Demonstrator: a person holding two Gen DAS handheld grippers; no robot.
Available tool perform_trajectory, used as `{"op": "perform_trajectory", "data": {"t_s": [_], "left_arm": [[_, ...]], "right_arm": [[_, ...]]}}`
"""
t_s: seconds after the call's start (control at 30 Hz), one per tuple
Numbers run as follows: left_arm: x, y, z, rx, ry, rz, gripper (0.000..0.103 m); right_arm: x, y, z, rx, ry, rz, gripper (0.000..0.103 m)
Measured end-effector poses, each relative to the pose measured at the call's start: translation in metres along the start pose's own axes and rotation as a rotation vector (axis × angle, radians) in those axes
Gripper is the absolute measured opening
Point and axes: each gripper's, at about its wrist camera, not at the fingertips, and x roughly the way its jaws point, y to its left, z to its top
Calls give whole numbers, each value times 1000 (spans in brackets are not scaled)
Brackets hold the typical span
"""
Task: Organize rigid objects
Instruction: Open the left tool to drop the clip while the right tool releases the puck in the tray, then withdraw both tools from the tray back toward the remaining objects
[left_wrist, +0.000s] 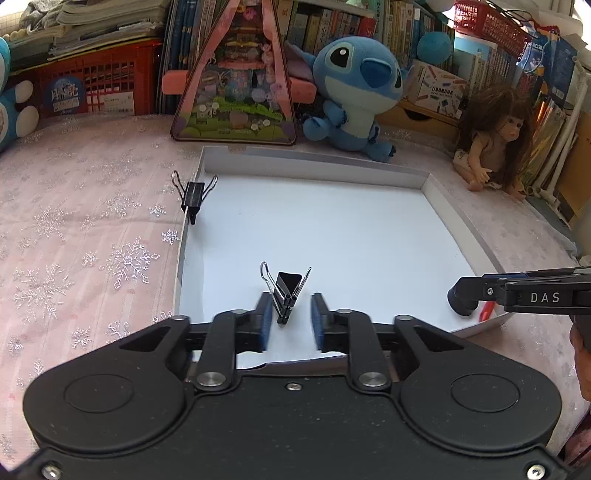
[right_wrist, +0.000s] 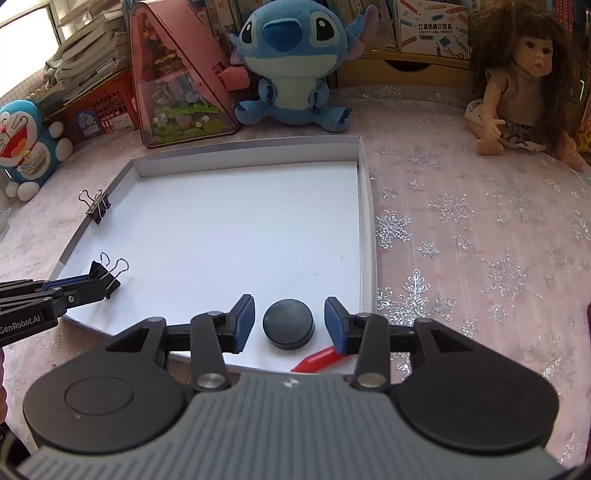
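Observation:
A shallow white box lid (left_wrist: 369, 221) (right_wrist: 240, 221) lies on the pink snowflake cloth. My left gripper (left_wrist: 290, 317) is open, its blue pads on either side of a black binder clip (left_wrist: 286, 291) (right_wrist: 110, 275) standing on the lid's floor. A second binder clip (left_wrist: 194, 197) (right_wrist: 96, 205) sits on the lid's left wall. My right gripper (right_wrist: 290, 323) is open around a black round disc (right_wrist: 289, 323) resting near the lid's front right corner. A red crayon-like piece (right_wrist: 318, 360) (left_wrist: 487, 310) lies beside the disc, partly under the right finger.
A Stitch plush (left_wrist: 356, 92) (right_wrist: 295, 62), a pink triangular toy case (left_wrist: 236, 74) (right_wrist: 177, 74), a doll (left_wrist: 495, 140) (right_wrist: 524, 77) and a Doraemon figure (right_wrist: 26, 144) stand behind the lid. Red baskets (left_wrist: 88, 85) and books line the back.

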Motion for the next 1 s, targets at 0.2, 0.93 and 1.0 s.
{"op": "perform_trajectory", "data": {"t_s": [0.2,0.93,1.0], "left_arm": [[-16,-4,-4,38,-50,12,46],[-75,-24,-63,177,-194,47,75],[-74,-24,-68,179,-186,51,76]], "right_arm": [[-13,1,-5,-21,-51,-11,66],[-64,28,-66,-206,-253,-47,89],[-61,28,-70,-196,-242,-47,91]]}}
